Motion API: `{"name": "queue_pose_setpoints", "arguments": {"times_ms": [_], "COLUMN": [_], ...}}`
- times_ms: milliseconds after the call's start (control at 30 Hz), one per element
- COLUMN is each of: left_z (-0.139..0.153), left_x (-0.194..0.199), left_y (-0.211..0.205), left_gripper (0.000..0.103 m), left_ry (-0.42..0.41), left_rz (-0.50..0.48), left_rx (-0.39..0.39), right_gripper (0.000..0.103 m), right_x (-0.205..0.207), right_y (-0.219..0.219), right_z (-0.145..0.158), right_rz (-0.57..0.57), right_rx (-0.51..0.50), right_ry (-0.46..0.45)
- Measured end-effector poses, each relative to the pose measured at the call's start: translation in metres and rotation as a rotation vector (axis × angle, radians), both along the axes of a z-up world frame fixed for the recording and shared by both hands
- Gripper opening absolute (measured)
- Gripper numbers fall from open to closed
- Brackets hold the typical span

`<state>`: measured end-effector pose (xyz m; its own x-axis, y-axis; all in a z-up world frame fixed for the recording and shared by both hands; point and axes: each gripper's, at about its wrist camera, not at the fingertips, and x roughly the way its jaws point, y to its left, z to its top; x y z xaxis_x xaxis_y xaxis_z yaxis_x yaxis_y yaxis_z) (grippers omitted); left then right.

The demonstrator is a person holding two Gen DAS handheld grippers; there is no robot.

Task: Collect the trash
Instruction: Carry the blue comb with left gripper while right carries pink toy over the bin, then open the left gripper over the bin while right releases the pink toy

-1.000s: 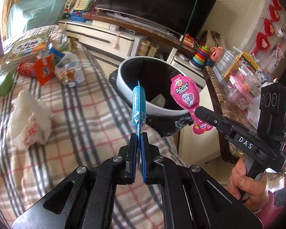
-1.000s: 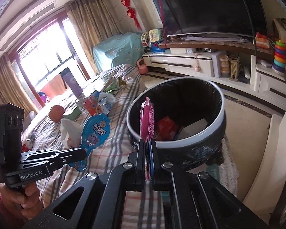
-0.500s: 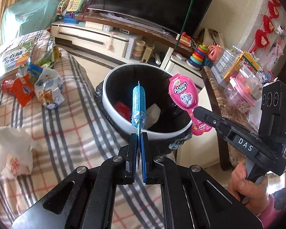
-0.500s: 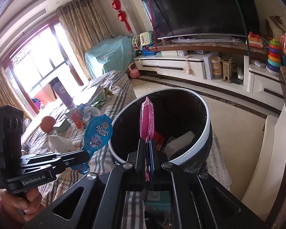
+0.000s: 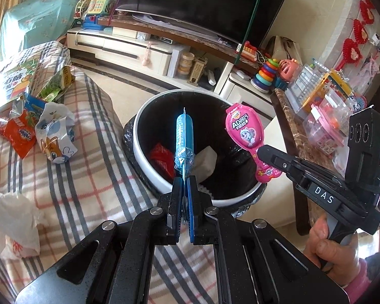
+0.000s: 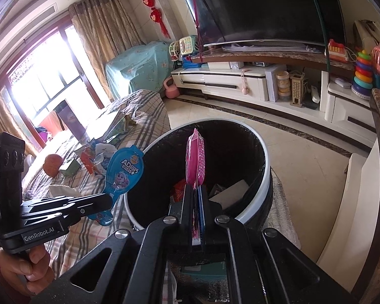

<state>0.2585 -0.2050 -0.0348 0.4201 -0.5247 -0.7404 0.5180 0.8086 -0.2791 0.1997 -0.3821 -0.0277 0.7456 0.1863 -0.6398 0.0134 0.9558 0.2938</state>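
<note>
Both hands have carried their wrappers closer over the round black bin with the white rim (image 5: 149, 177) (it fills more of each view than a second ago). Left wrist view: my left gripper (image 5: 184, 186) has its fingers clamped on the blue paddle-shaped wrapper (image 5: 183, 141), held above the bin's near rim. Right wrist view: my right gripper (image 6: 197, 195) is clamped on the pink paddle-shaped wrapper (image 6: 195, 159), over the bin's opening.

"DAS" on right tool (image 5: 262, 155), "GenRobot.AI" on left tool (image 6: 109, 200), "AD" on pink packet (image 5: 243, 131)
</note>
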Motion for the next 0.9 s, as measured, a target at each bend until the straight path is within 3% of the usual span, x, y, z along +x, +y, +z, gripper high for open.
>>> {"name": "queue_pose_setpoints", "arguments": {"times_ms": [800,900], "left_z": [-0.004,-0.006], "left_x": [0.023,0.025], "left_y": [-0.021,-0.024], "left_gripper": [0.004,0.004], "left_ry": [0.015,0.015], "left_rz": [-0.021,-0.016], "left_rx": [0.016,0.024], "right_gripper": [0.004,0.008], "right_x": [0.026,0.027], "right_y": [-0.010,-0.012], "right_z": [-0.003,-0.005], "right_rz": [0.001,-0.006], "right_rx": [-0.017,-0.018], "right_ry": [0.034,0.039]}}
